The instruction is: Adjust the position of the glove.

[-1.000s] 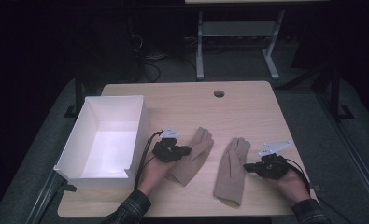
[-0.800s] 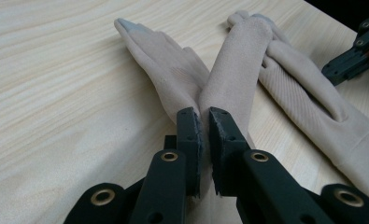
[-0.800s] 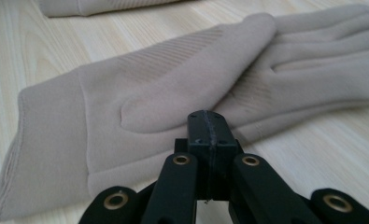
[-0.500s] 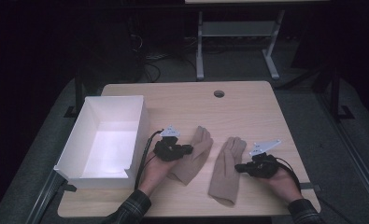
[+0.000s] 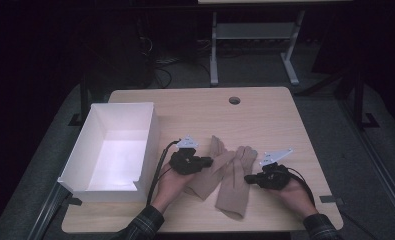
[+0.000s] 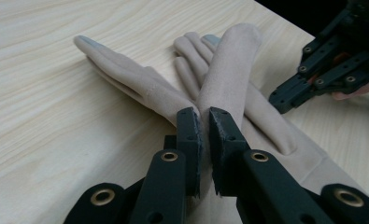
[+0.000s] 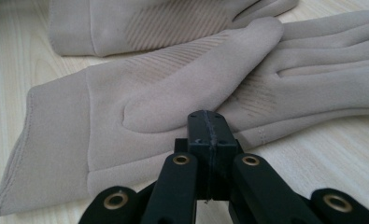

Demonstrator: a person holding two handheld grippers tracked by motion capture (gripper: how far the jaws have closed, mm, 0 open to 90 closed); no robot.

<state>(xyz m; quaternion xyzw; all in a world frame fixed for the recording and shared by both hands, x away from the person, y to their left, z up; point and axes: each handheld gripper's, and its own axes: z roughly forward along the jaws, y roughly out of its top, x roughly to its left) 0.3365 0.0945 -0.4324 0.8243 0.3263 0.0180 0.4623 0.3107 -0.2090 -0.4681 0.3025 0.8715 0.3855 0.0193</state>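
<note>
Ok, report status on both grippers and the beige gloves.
Left gripper shut on left beige fabric glove. Right gripper shut at edge of right beige fabric glove. Gloves overlap. White open box nearby.

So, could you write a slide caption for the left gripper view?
Left gripper pinching a beige glove that crosses a second glove on the table.

A: What do the grippers look like?
B: The left gripper (image 6: 203, 123) and right gripper (image 7: 208, 126) have black jaws with brass-ringed screw holes, trailing black cables.
A: Sleeves?
B: Dark plaid.
</note>
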